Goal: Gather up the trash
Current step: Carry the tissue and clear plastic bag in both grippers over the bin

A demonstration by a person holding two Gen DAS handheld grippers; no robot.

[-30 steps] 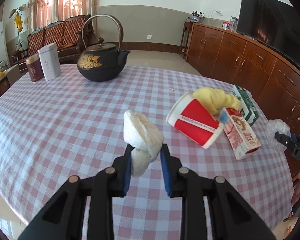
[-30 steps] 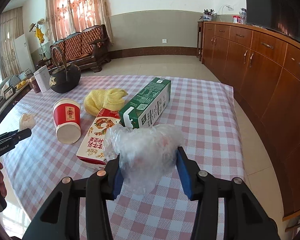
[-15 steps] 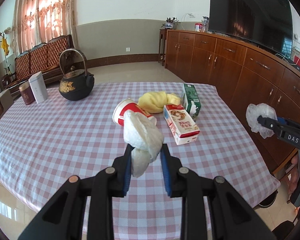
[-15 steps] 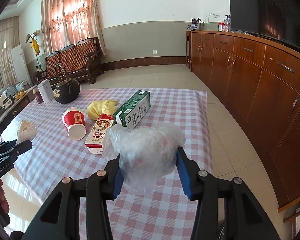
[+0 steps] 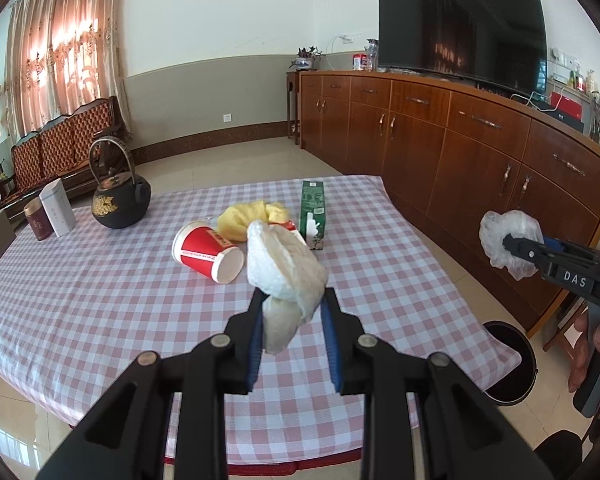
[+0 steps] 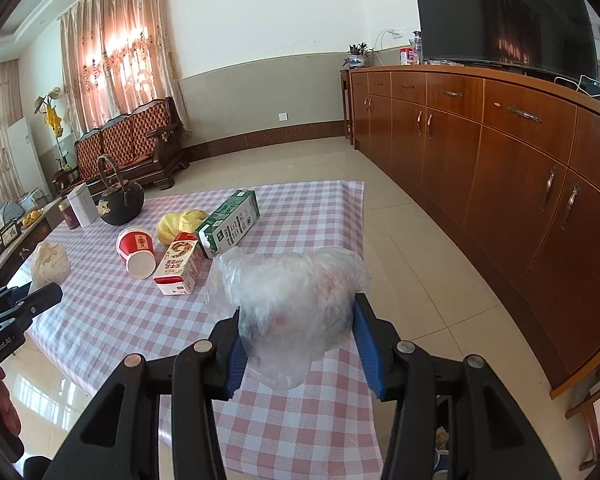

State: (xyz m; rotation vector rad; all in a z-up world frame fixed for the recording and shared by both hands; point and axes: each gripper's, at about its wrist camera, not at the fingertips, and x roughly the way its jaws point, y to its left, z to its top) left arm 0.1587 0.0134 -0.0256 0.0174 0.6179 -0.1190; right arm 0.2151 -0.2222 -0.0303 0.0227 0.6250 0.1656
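The black bin is partly hidden behind the table corner.

Crumpled white paper wad pinched between left gripper fingers, above table. Clear plastic bag, scrunched, clamped in right gripper. Red paper cup on side; red carton, green carton lying flat. Black bin, probably trash bin, beside table.

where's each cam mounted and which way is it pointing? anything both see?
Left wrist: on the left gripper, facing across the table toward the cabinets; its fingers pinch a white wad; right gripper with a hand at the right edge.
Right wrist: on the right gripper, facing along the table toward the sofa; its fingers clamp a plastic bag; left gripper at the left edge.
Shared: red cup, green carton, kettle.
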